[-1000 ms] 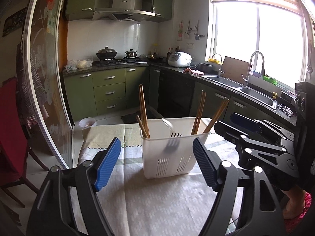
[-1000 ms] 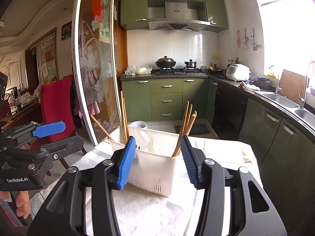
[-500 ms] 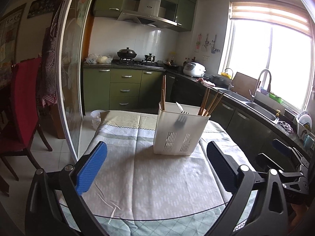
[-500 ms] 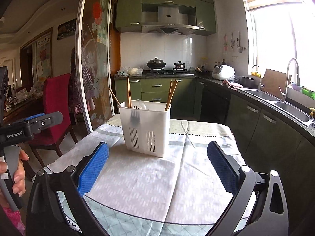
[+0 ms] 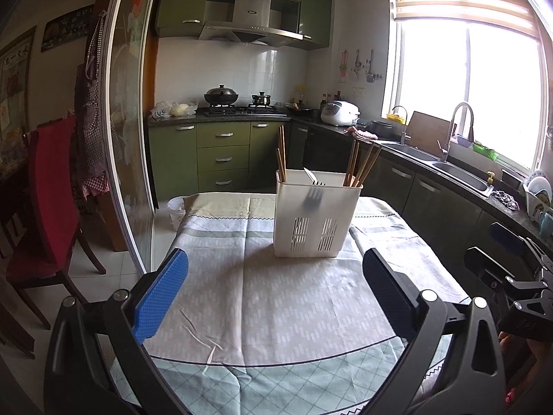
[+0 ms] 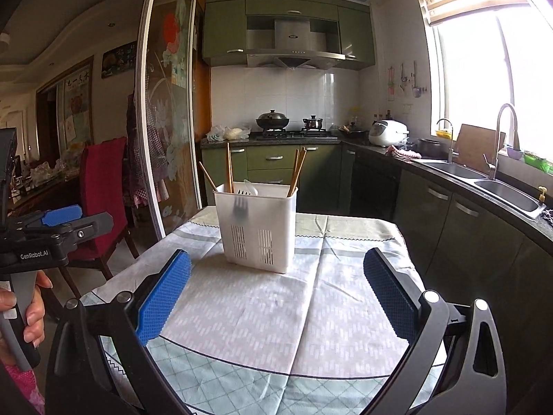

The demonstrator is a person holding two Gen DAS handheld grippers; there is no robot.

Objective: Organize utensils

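Note:
A white slotted utensil holder (image 5: 316, 216) (image 6: 257, 228) stands upright on the cloth-covered table (image 5: 276, 311) (image 6: 276, 314). Wooden chopsticks (image 5: 361, 166) (image 6: 296, 171) stick up at its two ends, and a fork (image 5: 315, 186) (image 6: 242, 199) and a white spoon (image 6: 250, 186) sit between them. My left gripper (image 5: 273, 288) is open, back from the holder, with nothing between its blue pads. My right gripper (image 6: 276, 288) is also open and empty, a similar way back. In the right wrist view a hand (image 6: 33, 311) grips the left gripper's handle at the left edge.
A glass sliding door (image 5: 128, 131) (image 6: 162, 121) runs along the table's left side, with a red-covered chair (image 5: 52, 186) (image 6: 102, 193) beyond it. Green cabinets and a counter with a sink (image 5: 459, 173) (image 6: 504, 193) line the right. A stove with pots (image 5: 242, 102) is at the back.
Both grippers have drawn back from the holder and their jaws have spread wide. The holder now stands alone farther off on the table.

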